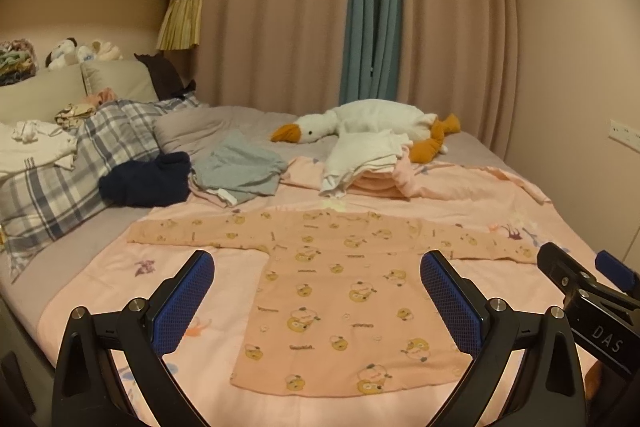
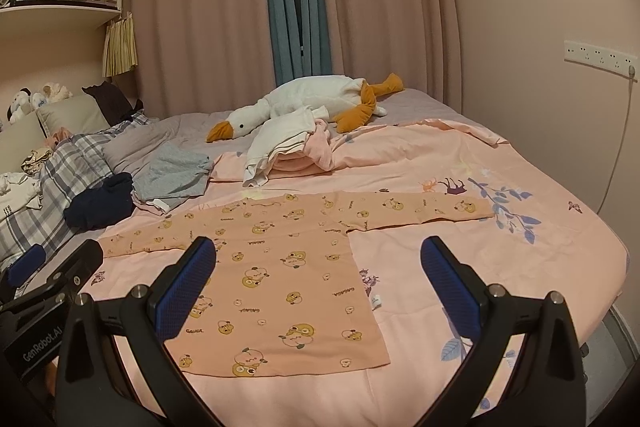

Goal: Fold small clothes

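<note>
nearest to me, the left gripper (image 1: 316, 291) and the right gripper (image 2: 318, 277) both hung above the hem end of the little peach top (image 1: 344, 303), jaws spread wide and holding nothing. the top lay flat on the pink quilt (image 1: 224, 279), hem toward the grippers, both sleeves stretched straight out to the sides, no fold in it yet.

to my eye the first fold was the step in hand. i'd have taken a sleeve by its cuff, or a hem corner together with the shoulder above it, pinched only the top's cloth and not the quilt under it, then carried it across low and even so the body stayed smooth.

the left wrist view showed the full left sleeve (image 1: 188, 229) out to its cuff, while the right sleeve ran behind the other gripper there. the right wrist view showed the right sleeve (image 2: 424, 211) whole, plus a small white tag (image 2: 376, 301) at the side seam and a wall socket strip (image 2: 600, 57).

farther back sat a grey garment (image 1: 240, 167), a dark blue one (image 1: 146, 179), a folded pile (image 1: 372, 183), and a plush goose (image 1: 368, 121) before the curtains (image 1: 276, 7).
</note>
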`<act>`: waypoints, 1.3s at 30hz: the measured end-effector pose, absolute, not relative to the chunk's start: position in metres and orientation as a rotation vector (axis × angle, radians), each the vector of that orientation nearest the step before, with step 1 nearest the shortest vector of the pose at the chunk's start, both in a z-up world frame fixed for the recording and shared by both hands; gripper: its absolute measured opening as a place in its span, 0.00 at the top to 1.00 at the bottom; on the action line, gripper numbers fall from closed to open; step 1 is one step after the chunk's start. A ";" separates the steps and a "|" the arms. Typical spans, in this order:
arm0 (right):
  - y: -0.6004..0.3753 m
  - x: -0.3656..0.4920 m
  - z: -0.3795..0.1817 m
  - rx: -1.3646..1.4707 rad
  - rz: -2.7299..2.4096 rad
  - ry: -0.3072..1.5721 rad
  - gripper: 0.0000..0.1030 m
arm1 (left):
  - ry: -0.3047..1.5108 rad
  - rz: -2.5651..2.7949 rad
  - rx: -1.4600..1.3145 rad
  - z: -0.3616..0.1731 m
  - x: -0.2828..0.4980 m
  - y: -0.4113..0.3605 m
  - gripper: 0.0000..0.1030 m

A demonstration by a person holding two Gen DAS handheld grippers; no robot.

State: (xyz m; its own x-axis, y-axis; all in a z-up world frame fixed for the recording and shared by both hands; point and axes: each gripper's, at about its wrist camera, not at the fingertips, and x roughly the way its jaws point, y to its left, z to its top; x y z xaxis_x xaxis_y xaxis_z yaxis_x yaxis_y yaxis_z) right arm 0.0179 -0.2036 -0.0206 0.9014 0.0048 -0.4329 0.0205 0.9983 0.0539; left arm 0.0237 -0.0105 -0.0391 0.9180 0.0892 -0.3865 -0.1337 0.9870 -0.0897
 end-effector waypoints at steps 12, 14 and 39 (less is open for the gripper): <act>-0.205 0.015 -0.021 0.055 -0.017 0.443 0.00 | 0.384 0.102 -0.134 -0.037 0.026 -0.010 0.01; -0.204 0.015 -0.021 0.056 -0.019 0.440 0.00 | 0.382 0.107 -0.136 -0.036 0.026 -0.011 0.01; -0.205 0.019 -0.023 0.051 -0.026 0.453 0.00 | 0.392 0.114 -0.136 -0.038 0.029 -0.010 0.01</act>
